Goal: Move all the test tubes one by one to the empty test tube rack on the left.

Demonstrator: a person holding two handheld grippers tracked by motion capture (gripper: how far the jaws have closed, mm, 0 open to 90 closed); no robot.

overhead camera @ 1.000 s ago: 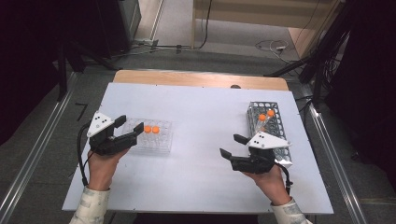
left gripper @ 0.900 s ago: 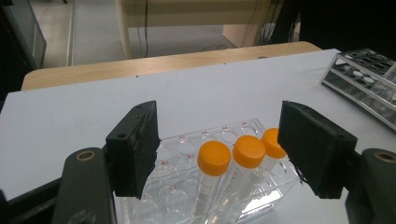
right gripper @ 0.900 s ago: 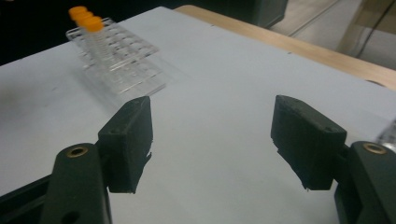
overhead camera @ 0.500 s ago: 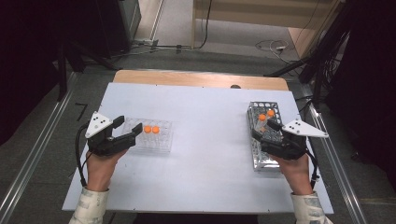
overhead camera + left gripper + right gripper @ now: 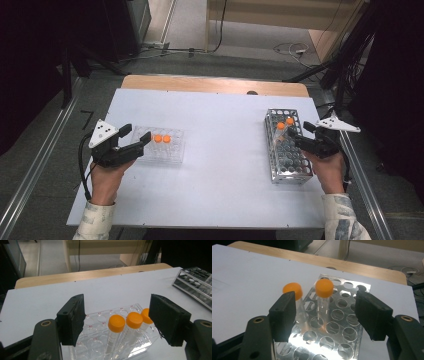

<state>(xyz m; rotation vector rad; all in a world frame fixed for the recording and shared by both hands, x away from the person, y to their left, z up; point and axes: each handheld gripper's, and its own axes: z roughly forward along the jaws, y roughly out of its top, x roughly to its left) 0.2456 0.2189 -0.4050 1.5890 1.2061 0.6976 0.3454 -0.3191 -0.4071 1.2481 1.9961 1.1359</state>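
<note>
On the white tabletop, the perforated metal tube rack carries two orange-capped clear tubes. The right gripper, jaws just closing yet apart, frames them untouched. The left gripper stands open before the clear plastic rack, holding nothing.

A white table top covers nearly the whole surface, and along its far edge a strip of bare pale wood peeks out from under it. Over on the left half, a clear plastic rack sits flat on the white sheet, with orange-capped tubes standing in it. Across on the right, near the edge, a shiny metal rack full of round holes lies lengthwise, running front to back. The two racks sit well apart, bare white board between them.
</note>
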